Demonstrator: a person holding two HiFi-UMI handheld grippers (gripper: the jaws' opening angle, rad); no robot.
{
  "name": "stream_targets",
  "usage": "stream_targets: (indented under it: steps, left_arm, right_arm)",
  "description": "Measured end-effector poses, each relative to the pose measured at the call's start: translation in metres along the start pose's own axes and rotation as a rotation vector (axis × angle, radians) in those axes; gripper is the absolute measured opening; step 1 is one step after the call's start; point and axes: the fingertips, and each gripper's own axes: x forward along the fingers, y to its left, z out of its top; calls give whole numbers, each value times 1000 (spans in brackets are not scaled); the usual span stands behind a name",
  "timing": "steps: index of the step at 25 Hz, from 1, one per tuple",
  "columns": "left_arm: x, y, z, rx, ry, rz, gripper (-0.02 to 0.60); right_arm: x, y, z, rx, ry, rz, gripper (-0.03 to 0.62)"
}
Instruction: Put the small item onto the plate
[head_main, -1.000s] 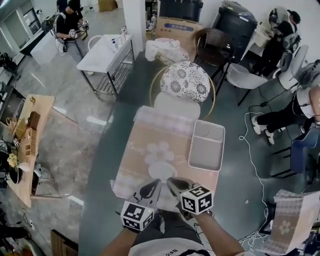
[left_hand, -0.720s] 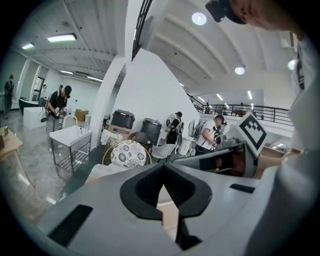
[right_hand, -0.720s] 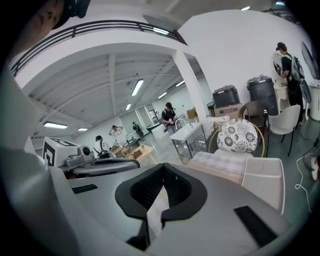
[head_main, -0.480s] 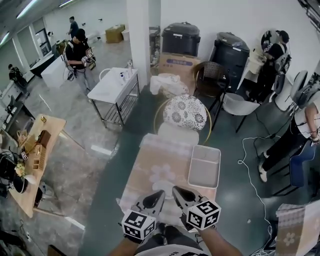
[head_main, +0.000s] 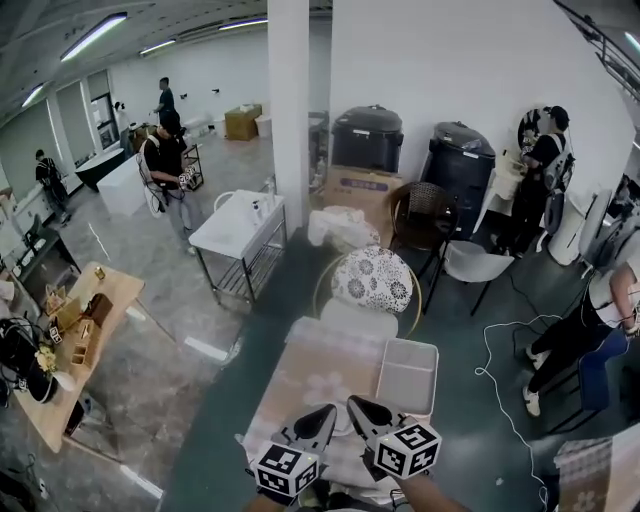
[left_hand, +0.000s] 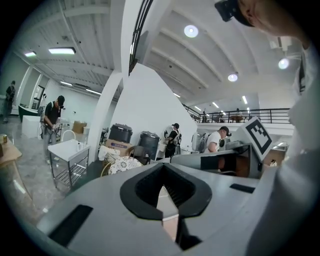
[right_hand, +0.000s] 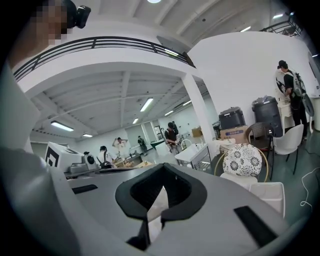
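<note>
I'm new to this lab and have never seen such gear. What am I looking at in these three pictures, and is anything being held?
There is no robot here. A person holds a hand tool in each hand, and each tool ends in a two-jaw claw. The head view comes from a camera on the person's head, looking down. The left claw and right claw show at its bottom edge, each carrying a cube with square markers. The other two pictures come from cameras riding on the claws, looking along their jaws. Below the claws stands a table with a flowered cloth and a grey tray. Both claws are shut, with nothing between the jaws. I cannot make out a plate or a small item.
</note>
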Motion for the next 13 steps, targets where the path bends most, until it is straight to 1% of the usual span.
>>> stream_targets:
  steps: [4,13]
  left_arm:
    - [-1,5,2,15,-4,7,5]
    - [14,-12,8,6,-13,-15,5]
  right_arm:
    - [6,8,2,-6,-16,17,14]
    - [-9,-6,13,-10,-26,6,14]
